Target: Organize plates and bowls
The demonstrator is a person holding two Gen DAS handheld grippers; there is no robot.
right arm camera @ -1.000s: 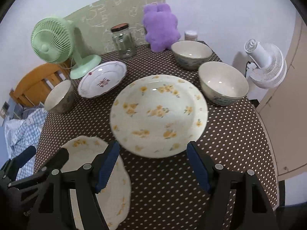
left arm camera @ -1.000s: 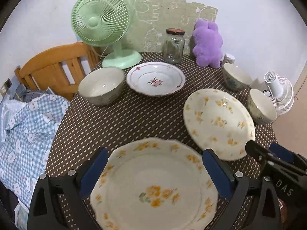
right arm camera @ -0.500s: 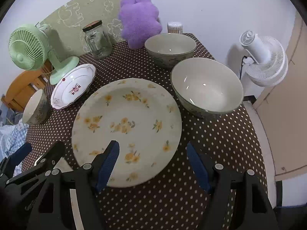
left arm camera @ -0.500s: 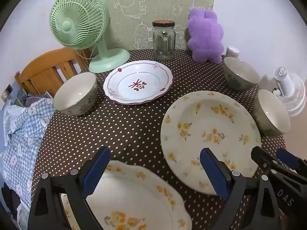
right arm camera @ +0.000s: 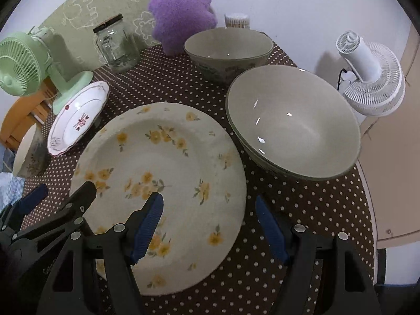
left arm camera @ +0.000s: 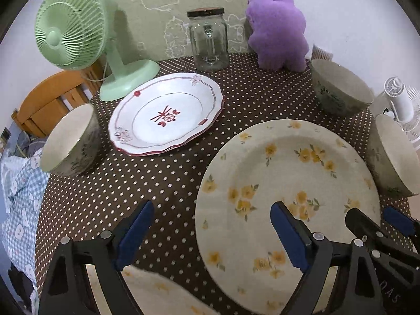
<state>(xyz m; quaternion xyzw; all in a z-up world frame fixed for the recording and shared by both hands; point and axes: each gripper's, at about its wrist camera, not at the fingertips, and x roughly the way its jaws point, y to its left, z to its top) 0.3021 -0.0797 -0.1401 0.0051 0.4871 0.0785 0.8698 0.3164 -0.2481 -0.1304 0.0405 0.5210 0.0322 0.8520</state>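
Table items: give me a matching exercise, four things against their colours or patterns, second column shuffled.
Things:
1. desk fan
2. soft toy
3. big plate
4. small plate

Looks:
a. yellow flowers
b. red trim
c. green
d. purple

Pairs: 1-c, 2-d, 3-a, 4-b

Three plates (left arm camera: 288,183) — three bowls (right arm camera: 294,126) — two fans (left arm camera: 71,26).
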